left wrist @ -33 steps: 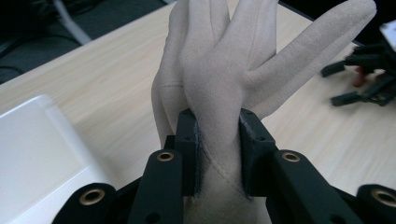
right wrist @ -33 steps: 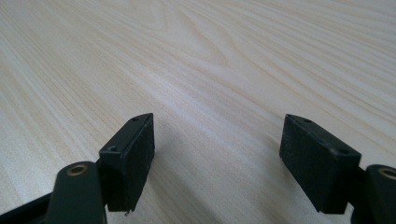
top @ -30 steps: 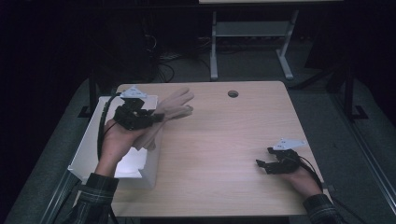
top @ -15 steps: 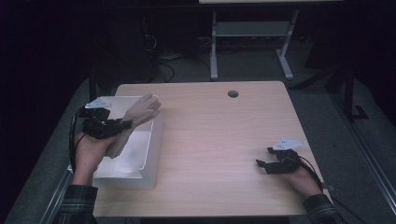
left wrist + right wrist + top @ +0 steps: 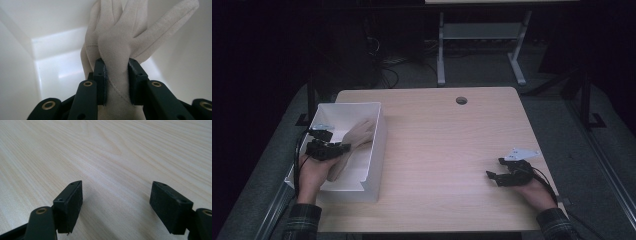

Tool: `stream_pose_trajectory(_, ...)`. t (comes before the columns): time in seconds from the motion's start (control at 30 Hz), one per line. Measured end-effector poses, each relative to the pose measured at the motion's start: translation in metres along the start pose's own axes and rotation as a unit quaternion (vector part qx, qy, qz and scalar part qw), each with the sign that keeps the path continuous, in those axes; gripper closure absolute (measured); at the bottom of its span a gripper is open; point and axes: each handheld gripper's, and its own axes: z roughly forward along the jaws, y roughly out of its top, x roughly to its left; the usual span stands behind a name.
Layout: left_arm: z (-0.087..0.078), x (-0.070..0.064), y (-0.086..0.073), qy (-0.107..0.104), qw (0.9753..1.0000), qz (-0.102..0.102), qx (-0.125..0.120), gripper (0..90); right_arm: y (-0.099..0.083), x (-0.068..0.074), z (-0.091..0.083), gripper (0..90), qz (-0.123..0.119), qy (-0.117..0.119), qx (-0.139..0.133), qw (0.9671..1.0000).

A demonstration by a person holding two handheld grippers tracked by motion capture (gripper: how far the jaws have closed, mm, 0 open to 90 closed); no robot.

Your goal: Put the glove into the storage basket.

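A beige suede glove [image 5: 358,134] hangs inside the white box [image 5: 371,165] at the table's left edge. My left gripper [image 5: 343,148] is shut on the glove's wrist part, and the glove's fingers point toward the box's far wall. Seen up close in the left gripper view, the glove [image 5: 120,37] is pinched between the two black jaws of the left gripper [image 5: 117,75], with white box walls all around. My right gripper [image 5: 490,176] rests low on the table near the front right corner, open. Between the spread jaws of the right gripper [image 5: 116,195] lies only bare wood.
The light wooden table [image 5: 447,145] has a round cable hole [image 5: 461,100] near its far edge. A metal table frame [image 5: 477,45] and cables stand on the dark floor beyond. The box overhangs the table's left edge.
My left gripper has carried the glove leftward from above the table's left part and down into the white box. The right gripper has stayed put.
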Motion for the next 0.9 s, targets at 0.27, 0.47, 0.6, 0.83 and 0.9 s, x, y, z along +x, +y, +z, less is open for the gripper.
stream_pose_trajectory(0.27,0.013,0.002,-0.007,-0.014,0.9996,-0.01,0.023,50.5,0.0,0.0,0.0,25.9,0.0,0.0,0.0,1.0)
stream_pose_trajectory(0.47,-0.005,-0.005,0.009,-0.03,0.9995,-0.001,-0.013,35.9,0.0,0.0,0.0,25.9,0.0,0.0,0.0,1.0)
stream_pose_trajectory(0.6,-0.018,-0.019,0.026,-0.05,0.9978,0.011,-0.042,32.7,0.0,0.0,0.0,25.8,0.0,0.001,-0.001,1.0)
stream_pose_trajectory(0.83,-0.033,-0.055,0.056,-0.095,0.9917,0.048,-0.071,25.2,0.0,0.0,0.0,25.4,0.0,0.0,-0.001,1.0)
stream_pose_trajectory(0.9,-0.033,-0.068,0.062,-0.11,0.9893,0.057,-0.077,24.3,0.0,0.0,0.0,25.3,0.0,0.0,0.0,1.0)
